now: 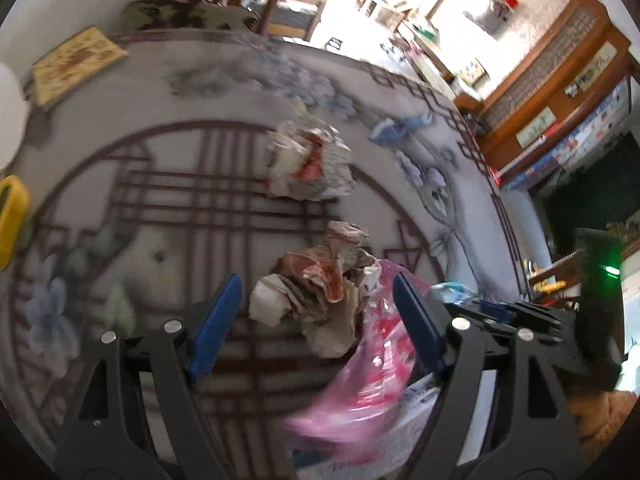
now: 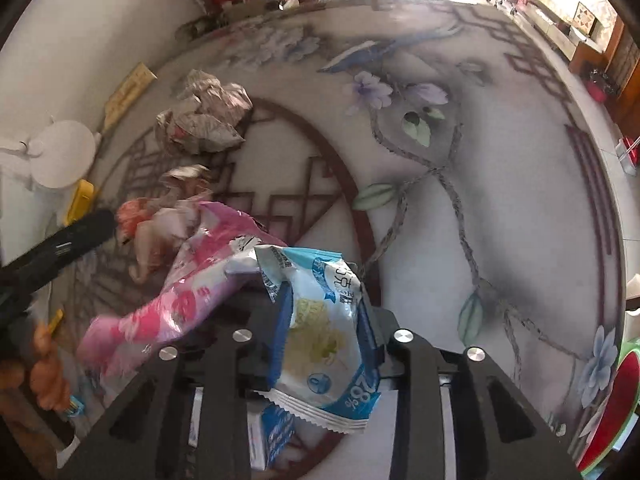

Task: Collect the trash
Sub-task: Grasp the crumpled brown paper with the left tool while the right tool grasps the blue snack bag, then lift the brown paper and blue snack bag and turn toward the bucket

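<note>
Here, left to right across the table:

Table edge, far left: a yellow object [image 1: 10,220] and a patterned flat box [image 1: 76,64] lie well clear of the rubbish; I judge them no part of the job.

Left gripper [image 1: 316,320]: its blue fingers [image 1: 216,320] stand wide apart with nothing between the pads, framing the near paper wad [image 1: 316,292] on the tablecloth [image 1: 200,120]. That spread seems chosen to take in the wad's bulk.

Far paper wad [image 1: 310,162]: it sits beyond the near one, apart from it, untouched, toward the table's middle.

Pink bag [image 1: 360,380]: a crinkled plastic piece lying just right of the near wad and touching it; whether it serves as the collecting bag I cannot tell.

Right gripper [image 2: 324,320]: closed on a blue-and-white snack wrapper [image 2: 320,340], pinched across its middle so the limp film cannot slide free, and held beside the pink bag's near edge.

Progress: one wrapper in hand, two wads left; the task looks midway.
</note>
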Tool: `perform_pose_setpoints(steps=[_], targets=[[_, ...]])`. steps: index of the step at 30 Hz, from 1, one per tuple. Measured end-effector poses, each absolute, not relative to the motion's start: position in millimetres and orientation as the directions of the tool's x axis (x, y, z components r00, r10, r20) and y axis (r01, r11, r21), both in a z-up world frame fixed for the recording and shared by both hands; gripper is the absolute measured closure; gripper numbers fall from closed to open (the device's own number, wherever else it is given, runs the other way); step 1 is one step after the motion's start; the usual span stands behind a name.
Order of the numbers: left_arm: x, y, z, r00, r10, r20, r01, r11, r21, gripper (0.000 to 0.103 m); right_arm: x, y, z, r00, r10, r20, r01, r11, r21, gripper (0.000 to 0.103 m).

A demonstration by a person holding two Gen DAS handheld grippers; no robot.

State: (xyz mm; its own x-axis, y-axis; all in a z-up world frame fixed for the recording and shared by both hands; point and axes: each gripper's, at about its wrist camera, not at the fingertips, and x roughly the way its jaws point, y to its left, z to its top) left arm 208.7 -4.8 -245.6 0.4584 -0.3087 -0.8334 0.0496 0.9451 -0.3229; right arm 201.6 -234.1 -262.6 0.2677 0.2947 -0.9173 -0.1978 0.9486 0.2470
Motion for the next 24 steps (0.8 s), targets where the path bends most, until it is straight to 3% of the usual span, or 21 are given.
perform_pose_setpoints(steps=[4,5,7,11,24], targets=[[220.5,-12.7,-260.6,0.429,-0.293,-0.854,0.056,0.953,-0.299,0.029,180.6,-245.6,-236.5,0.331,0.291,-0.897,-0.187,0.953,0.240,0.077],[222.7,-13.4,-265.3,0.415,-0.296,-0.860,0.056,0.952,-0.301,0.033,175.4,-248.1,-230.4,0.345,0.292,-0.892,-0.185,0.953,0.240,0.077],[225.2,-12.3,-271.9,0.393,-0.307,-0.867,0.046,0.948,-0.315,0.058,165.8,-251.7,-219.2,0.364,0.297,-0.883,-0.176,0.953,0.248,0.077],[224.3,-5.9,-269.2,0.400,-0.306,-0.864,0.018,0.945,-0.327,0.072,150.9,-255.0,-201.9,0.397,0.317,-0.861,-0.153,0.948,0.278,0.076],[146.4,-0.3,-176.6,0.569,-0.278,-0.774,0.111,0.958,-0.263,0.075,92.2,-244.4,-146.3,0.502,0.263,-0.824,-0.144,0.965,0.220,0.076]])
